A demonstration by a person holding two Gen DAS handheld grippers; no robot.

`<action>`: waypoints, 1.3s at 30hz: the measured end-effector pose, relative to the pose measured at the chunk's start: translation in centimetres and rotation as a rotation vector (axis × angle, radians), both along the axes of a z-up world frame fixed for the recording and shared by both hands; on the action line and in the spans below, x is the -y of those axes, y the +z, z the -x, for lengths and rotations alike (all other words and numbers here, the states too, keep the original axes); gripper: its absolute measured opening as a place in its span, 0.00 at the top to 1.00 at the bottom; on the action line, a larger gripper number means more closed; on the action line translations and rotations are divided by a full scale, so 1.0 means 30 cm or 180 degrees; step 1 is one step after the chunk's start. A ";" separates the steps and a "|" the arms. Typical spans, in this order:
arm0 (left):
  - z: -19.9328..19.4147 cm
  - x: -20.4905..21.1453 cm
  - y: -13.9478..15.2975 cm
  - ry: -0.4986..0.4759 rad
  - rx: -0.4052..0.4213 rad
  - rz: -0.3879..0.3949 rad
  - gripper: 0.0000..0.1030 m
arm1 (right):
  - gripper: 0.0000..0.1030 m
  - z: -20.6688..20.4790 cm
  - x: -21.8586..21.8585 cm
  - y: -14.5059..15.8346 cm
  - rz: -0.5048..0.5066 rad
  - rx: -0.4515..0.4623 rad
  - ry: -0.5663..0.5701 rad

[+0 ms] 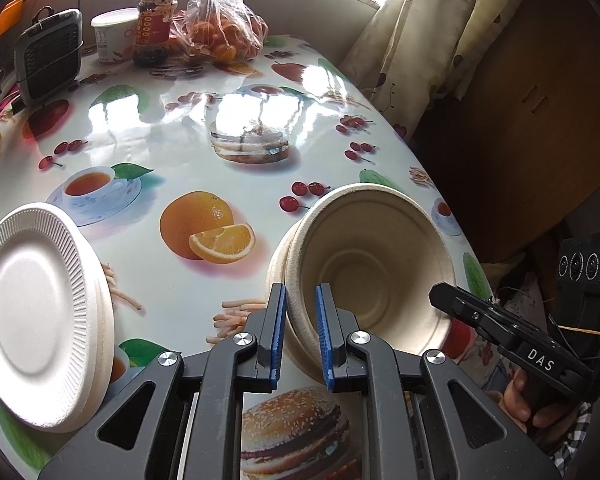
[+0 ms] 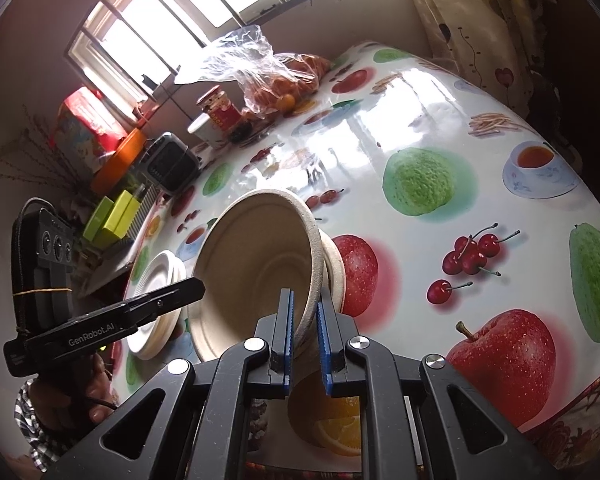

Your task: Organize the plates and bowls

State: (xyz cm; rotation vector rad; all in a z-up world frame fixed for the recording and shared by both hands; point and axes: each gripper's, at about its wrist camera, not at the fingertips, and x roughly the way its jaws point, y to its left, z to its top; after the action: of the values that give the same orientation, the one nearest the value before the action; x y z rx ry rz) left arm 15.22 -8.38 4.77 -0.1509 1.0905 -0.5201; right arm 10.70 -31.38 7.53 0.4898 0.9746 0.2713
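The left claw [image 1: 302, 334] is closed on the near rim of a round, beige, matte fibre bowl [image 1: 374, 264]. The right claw [image 2: 305, 338] is clamped on the opposite rim of that bowl [image 2: 260, 264]. The bowl is tilted and nested in a second bowl [image 1: 278, 264]. Left of the bowl, a stack of white ribbed paper plates [image 1: 36, 312] rests on the glossy, fruit-printed bench [image 1: 172, 136].

Left hand-held gripper [image 1: 302, 334] clamped on tilted bowl [image 1: 374, 264] rim, plate stack [image 1: 40, 316] to its left, right hand-held gripper [image 1: 444, 294] at bowl's right.
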 end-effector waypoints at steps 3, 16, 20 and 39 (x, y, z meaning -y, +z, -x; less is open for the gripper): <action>-0.003 -0.001 -0.006 0.0004 -0.0049 -0.0034 0.85 | 0.88 -0.007 0.000 -0.004 -0.0002 -0.0016 0.0015; -0.014 -0.003 -0.010 0.0021 -0.0103 -0.0062 0.85 | 0.88 -0.021 -0.014 -0.016 0.0157 -0.0068 0.0026; -0.014 0.000 -0.010 0.0019 -0.0100 -0.0060 0.85 | 0.88 -0.021 -0.019 -0.017 0.0264 -0.0061 0.0026; -0.022 -0.004 -0.024 0.0033 -0.0102 -0.0031 0.83 | 0.73 -0.028 -0.029 -0.019 0.0541 -0.0027 0.0009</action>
State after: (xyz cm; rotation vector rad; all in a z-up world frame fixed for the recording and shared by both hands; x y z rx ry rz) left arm 15.87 -8.27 4.06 -0.1568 1.1228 -0.5044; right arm 11.54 -30.51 6.95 0.3346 0.9972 0.1871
